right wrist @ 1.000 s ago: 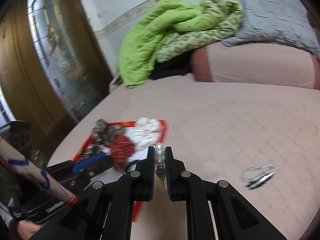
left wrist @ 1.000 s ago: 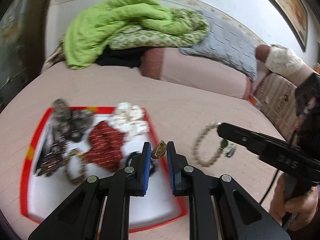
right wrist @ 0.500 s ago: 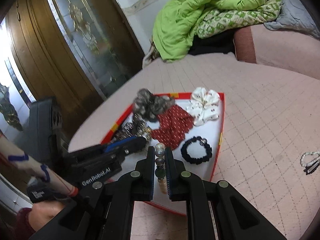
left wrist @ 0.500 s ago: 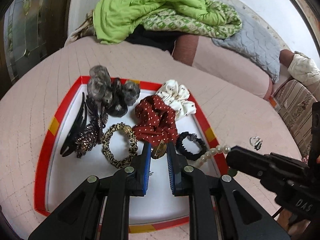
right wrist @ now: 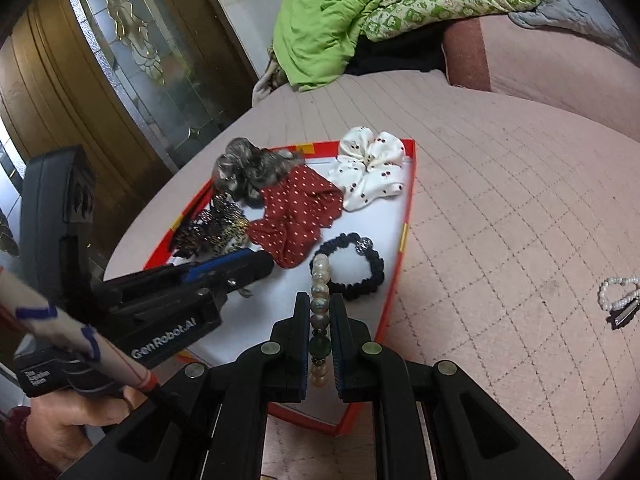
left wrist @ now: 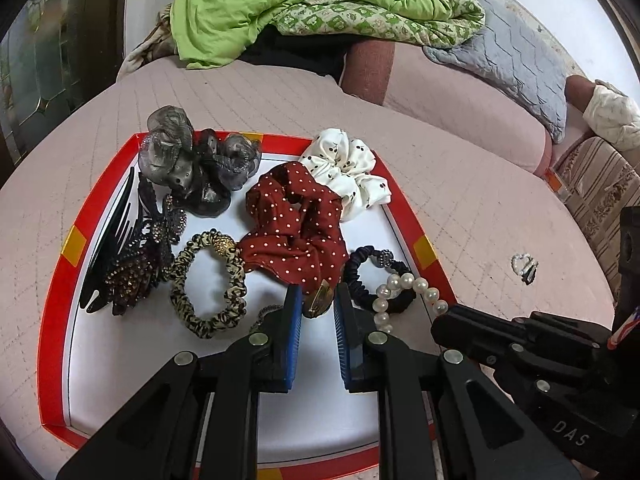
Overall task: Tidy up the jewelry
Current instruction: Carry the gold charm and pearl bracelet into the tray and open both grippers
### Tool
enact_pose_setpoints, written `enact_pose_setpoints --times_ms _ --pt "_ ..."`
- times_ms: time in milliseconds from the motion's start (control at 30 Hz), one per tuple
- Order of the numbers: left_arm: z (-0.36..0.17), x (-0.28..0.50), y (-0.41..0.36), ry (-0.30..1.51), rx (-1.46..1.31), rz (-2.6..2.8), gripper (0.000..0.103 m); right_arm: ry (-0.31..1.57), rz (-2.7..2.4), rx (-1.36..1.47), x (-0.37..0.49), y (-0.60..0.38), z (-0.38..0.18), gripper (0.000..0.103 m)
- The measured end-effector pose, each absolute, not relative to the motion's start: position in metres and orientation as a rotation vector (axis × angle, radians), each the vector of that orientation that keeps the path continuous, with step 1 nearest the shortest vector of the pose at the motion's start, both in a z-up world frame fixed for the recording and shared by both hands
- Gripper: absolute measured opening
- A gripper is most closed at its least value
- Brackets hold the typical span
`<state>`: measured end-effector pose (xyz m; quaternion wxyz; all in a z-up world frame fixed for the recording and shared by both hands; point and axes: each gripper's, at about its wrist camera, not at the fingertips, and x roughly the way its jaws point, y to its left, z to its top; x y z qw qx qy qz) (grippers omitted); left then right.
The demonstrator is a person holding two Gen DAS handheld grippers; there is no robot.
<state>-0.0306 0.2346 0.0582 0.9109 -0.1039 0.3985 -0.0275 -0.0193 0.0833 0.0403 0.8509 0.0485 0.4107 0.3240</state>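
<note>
While the right tool (right wrist: 320,320) clamps a white pearl bracelet (right wrist: 320,280) above the red-rimmed white tray (right wrist: 394,280), lowering and releasing seems next; left tool (left wrist: 316,304) grips a gold clip (left wrist: 318,300)

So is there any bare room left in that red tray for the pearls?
Yes: the white floor of the red tray is bare along its near edge, in front of the leopard hair tie. The far half is crowded with scrunchies and clips. The pink bedspread right of it is mostly open.

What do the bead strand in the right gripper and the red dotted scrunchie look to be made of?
Bead strand: glossy round cream beads with one dark green bead, pearl-like sheen; real or imitation can't be told. Red dotted scrunchie: soft woven fabric, matte, gathered into folds with printed white dots.
</note>
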Motion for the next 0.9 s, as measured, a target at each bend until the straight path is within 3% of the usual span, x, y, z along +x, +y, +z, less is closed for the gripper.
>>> enact_pose_setpoints --times_ms 900 --pt "0.049 -0.025 0.234 0.861 -0.218 -0.052 0.016 0.895 0.673 0.090 -0.015 0.085 0.028 0.012"
